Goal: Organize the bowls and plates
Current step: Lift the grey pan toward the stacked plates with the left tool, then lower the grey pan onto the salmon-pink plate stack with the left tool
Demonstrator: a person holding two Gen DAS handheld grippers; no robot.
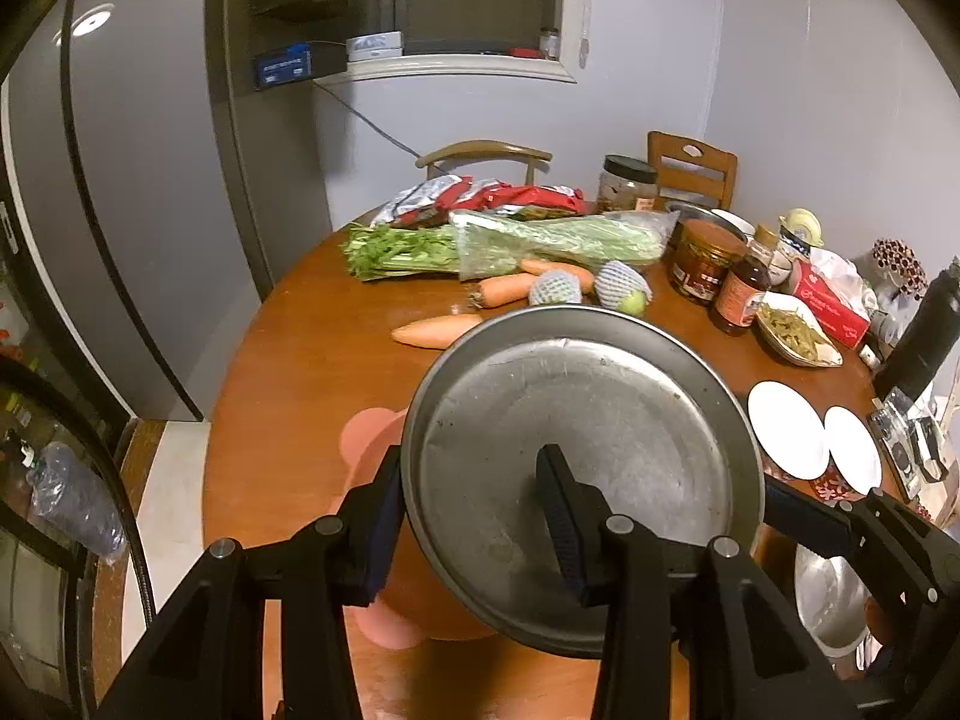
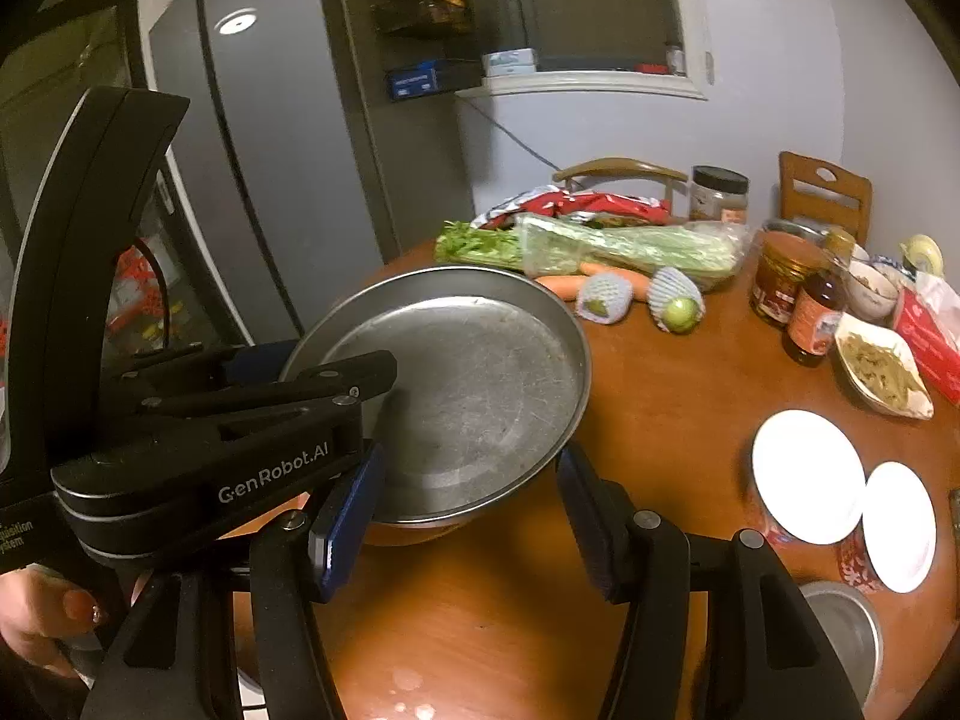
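My left gripper (image 1: 474, 516) is shut on the near rim of a round metal plate (image 1: 594, 414), one finger under the rim and one inside it, holding it above a pink plate (image 1: 366, 438) on the brown table. The same metal plate (image 2: 480, 384) shows in the right wrist view, with the left gripper (image 2: 336, 384) clamped on its left edge. My right gripper (image 2: 468, 516) is open and empty just in front of the plate's near rim. Two white plates (image 2: 804, 474) lie at the right, also in the left wrist view (image 1: 786, 429). A metal bowl (image 2: 840, 630) sits at the lower right.
Celery (image 1: 510, 243), carrots (image 1: 438, 330), wrapped fruit (image 1: 624, 285), jars and a sauce bottle (image 1: 741, 294) and a dish of food (image 1: 795, 333) crowd the far half of the round table (image 1: 300, 360). A fridge (image 1: 120, 180) stands to the left, chairs behind.
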